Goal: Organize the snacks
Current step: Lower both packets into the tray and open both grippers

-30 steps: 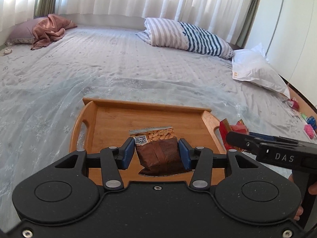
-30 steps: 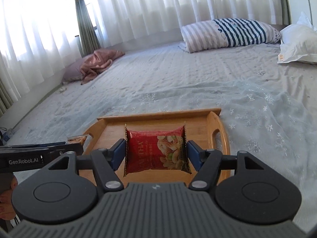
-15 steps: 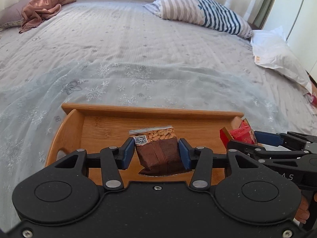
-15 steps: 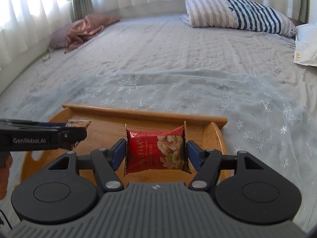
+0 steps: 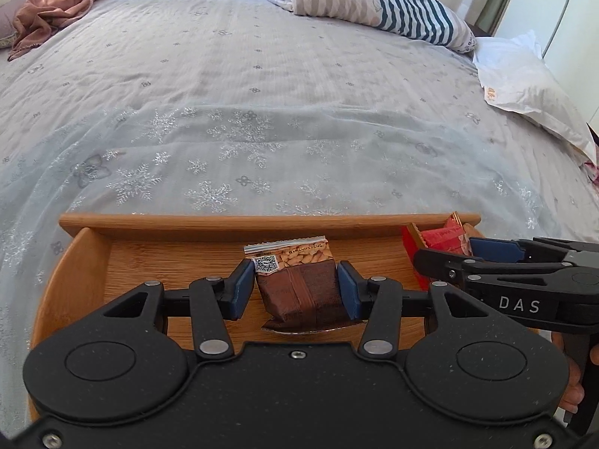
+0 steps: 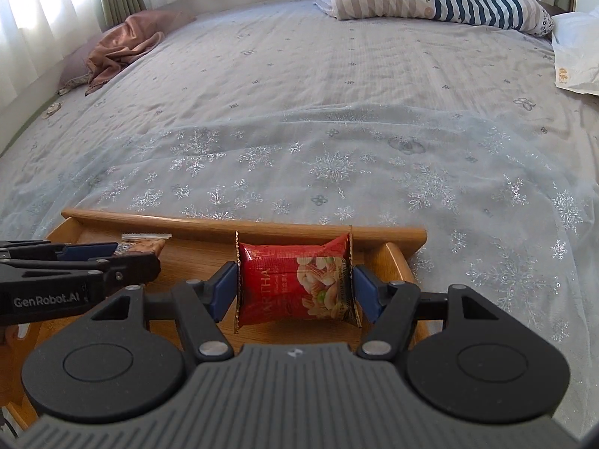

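A wide bed under a pale grey snowflake-patterned coverlet (image 5: 262,119) fills my view. On its near edge sits a shallow rectangular bamboo tray (image 5: 262,221). Above the tray, my right gripper (image 6: 295,287) pinches a red foil nut packet (image 6: 294,284), and my left gripper (image 5: 295,292) pinches a smaller brown almond packet (image 5: 299,284).

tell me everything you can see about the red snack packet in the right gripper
The glossy red foil snack packet is a puffed pillow pouch with crimped, gold-edged end seals, printed nuts and partial lettering. The right gripper clamps it by those ends between blue pads, holding it level above the wooden tray, near its right end.
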A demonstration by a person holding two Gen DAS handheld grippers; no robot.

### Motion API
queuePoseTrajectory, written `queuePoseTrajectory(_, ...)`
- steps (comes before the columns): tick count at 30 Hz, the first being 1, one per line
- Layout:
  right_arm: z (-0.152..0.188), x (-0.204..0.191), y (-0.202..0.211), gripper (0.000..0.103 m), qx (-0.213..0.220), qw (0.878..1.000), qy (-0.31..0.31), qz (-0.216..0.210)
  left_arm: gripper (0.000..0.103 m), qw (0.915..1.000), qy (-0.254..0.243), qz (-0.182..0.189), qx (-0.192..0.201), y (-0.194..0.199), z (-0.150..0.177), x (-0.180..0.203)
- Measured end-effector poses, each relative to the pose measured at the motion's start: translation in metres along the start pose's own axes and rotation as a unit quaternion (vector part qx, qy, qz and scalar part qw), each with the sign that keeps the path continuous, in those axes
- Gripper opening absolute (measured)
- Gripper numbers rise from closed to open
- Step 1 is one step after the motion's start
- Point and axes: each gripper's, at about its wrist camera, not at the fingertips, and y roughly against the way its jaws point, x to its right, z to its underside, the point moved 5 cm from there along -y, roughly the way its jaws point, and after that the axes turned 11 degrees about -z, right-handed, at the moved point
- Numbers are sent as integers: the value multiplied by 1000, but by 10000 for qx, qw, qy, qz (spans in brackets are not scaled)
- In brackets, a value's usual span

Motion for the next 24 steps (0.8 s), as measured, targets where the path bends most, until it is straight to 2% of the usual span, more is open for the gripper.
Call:
queuePoseTrajectory(12,-4,-2,-3,69,-83,9999,128,9,45,9999,-34,149,-1,-7,-1,6)
queuePoseTrajectory(18,-9,2,-4,69,-409,9991,57,55,45,9997,2,231,-7,-9,-2,8)
queuePoseTrajectory(24,-9,3,-8,73,-427,9991,36,17,45,9996,66,267,2,-12,-2,8)
